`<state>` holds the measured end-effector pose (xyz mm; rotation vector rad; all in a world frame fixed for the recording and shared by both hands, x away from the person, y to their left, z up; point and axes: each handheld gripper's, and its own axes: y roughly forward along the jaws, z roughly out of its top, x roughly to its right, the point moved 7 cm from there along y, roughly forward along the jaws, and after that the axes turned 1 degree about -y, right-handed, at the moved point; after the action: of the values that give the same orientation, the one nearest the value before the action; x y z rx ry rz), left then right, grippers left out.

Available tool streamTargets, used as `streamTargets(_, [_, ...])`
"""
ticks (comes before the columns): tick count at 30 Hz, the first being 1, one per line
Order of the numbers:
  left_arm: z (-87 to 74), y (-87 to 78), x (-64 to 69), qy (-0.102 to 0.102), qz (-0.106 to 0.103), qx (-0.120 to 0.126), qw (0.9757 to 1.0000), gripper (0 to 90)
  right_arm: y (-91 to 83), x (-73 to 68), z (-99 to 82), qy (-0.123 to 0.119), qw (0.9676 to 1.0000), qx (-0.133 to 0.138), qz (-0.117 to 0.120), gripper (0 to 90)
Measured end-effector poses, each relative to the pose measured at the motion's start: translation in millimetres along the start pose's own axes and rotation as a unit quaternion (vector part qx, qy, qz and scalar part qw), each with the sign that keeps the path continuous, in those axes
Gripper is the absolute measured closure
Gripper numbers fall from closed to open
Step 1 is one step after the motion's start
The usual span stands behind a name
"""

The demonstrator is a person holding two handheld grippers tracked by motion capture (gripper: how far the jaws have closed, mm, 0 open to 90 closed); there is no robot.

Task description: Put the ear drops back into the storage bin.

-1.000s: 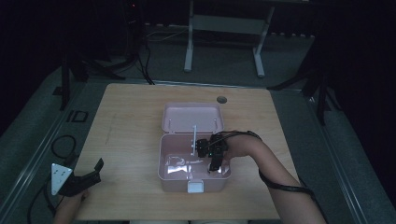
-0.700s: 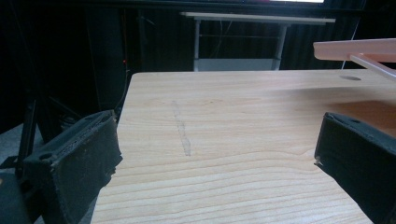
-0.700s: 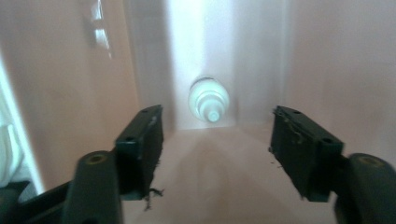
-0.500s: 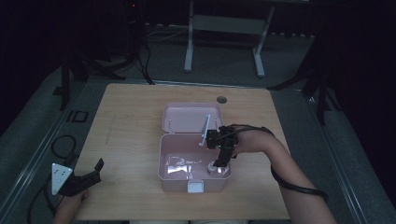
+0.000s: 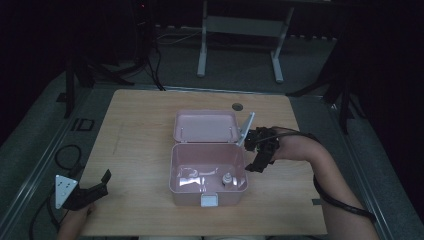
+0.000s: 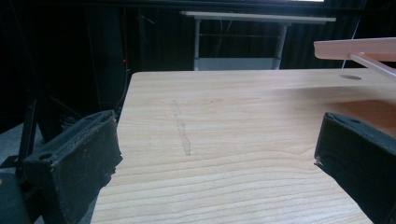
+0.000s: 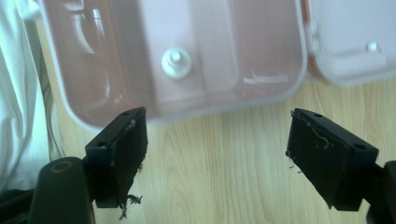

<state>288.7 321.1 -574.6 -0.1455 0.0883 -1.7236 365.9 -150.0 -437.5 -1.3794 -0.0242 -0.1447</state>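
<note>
1. Pink box (image 5: 208, 172) sits mid-table (image 5: 140, 135), lid (image 5: 205, 126) laid open behind it, a small white bottle (image 5: 227, 179) inside.
2. Right gripper (image 5: 260, 155) hangs just beside the box's right wall; jaws have just been opening, now spread, nothing between them.
3. Left gripper (image 5: 92, 190) at the table's near-left edge, jaws spread, empty.

Glossy pink plastic box (image 5: 208, 170) on a matt, grained wooden table (image 5: 140, 145); rough, frayed pads (image 7: 123, 154).

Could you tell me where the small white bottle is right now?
In the high view, the small white bottle stands inside the open pink plastic box, near its front right corner.
</note>
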Motion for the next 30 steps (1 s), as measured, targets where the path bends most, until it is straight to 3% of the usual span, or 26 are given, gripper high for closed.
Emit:
streamTargets(7, [0.0, 0.0, 0.1, 0.0, 0.001, 0.0, 1.0, 0.4, 6.2, 3.5, -30.3, 0.02, 0.9997, -0.013, -0.004, 20.0])
streamTargets(14, [0.0, 0.0, 0.1, 0.0, 0.001, 0.0, 1.0, 0.4, 18.5, 3.6, -47.2, 0.03, 0.9995, -0.011, -0.001, 20.1])
streamTargets(23, [0.0, 0.0, 0.1, -0.001, 0.0, 0.0, 1.0, 0.4, 49.0, 1.5, -70.4, 0.058, 0.9982, 0.016, 0.007, 20.2])
streamTargets(30, [0.0, -0.1, 0.4, 0.0, 0.0, 0.001, 1.0, 0.4, 75.6, 0.0, -92.6, 0.093, 0.9952, 0.026, 0.015, 20.4])
